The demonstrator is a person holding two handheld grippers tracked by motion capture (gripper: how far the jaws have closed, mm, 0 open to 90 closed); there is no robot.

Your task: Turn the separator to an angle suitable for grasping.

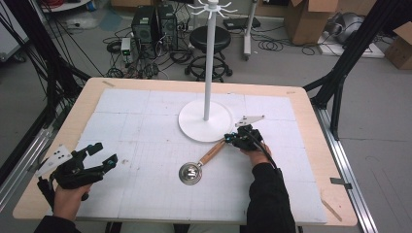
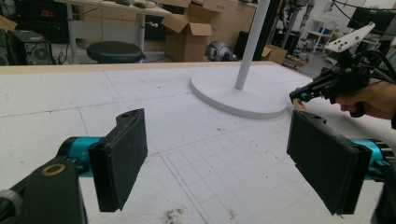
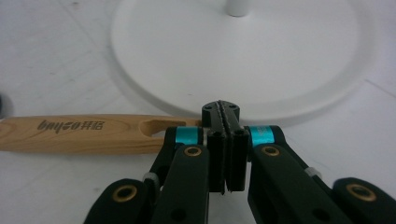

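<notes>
Nearest, over the front left of the worktop [image 1: 88,96]: left hand-held gripper [image 1: 105,153], gripped in a hand [image 1: 68,196] coming up from the bottom edge. Released, with both black pads [image 2: 122,156] spread wide and only bare white gridded sheet [image 1: 145,194] between them. Raised a little above the sheet, pointing forward and to the right.

Further in, near the middle of the sheet: a metal ladle [image 1: 190,173], round bowl lying towards the front, wooden handle [image 1: 212,154] running diagonally back and to the right, flat on the surface. Printed lettering along the handle [image 3: 70,133] and a slot cut in its far end, seen in the right gripper view.

At that far end of the handle: right hand-held gripper [image 1: 228,139], held by a hand in a dark sleeve [image 1: 267,194]. Clenched, pads pressed flat together with nothing seen between them [image 3: 223,112]. Slotted handle tip lying just beside the left jaw; contact with it hard to judge. Also seen from the left gripper view, low over the sheet at the right [image 2: 299,95].

Just behind the gripper tips: the round white base [image 1: 194,130] of a stand, with a thin white pole [image 1: 209,73] rising upright to a ring of hooks [image 1: 212,7].

Beyond the worktop, on the floor: a black stool [image 1: 210,39], computer towers [image 1: 154,24], tangled cables [image 1: 121,48], cardboard boxes [image 1: 303,19].
</notes>
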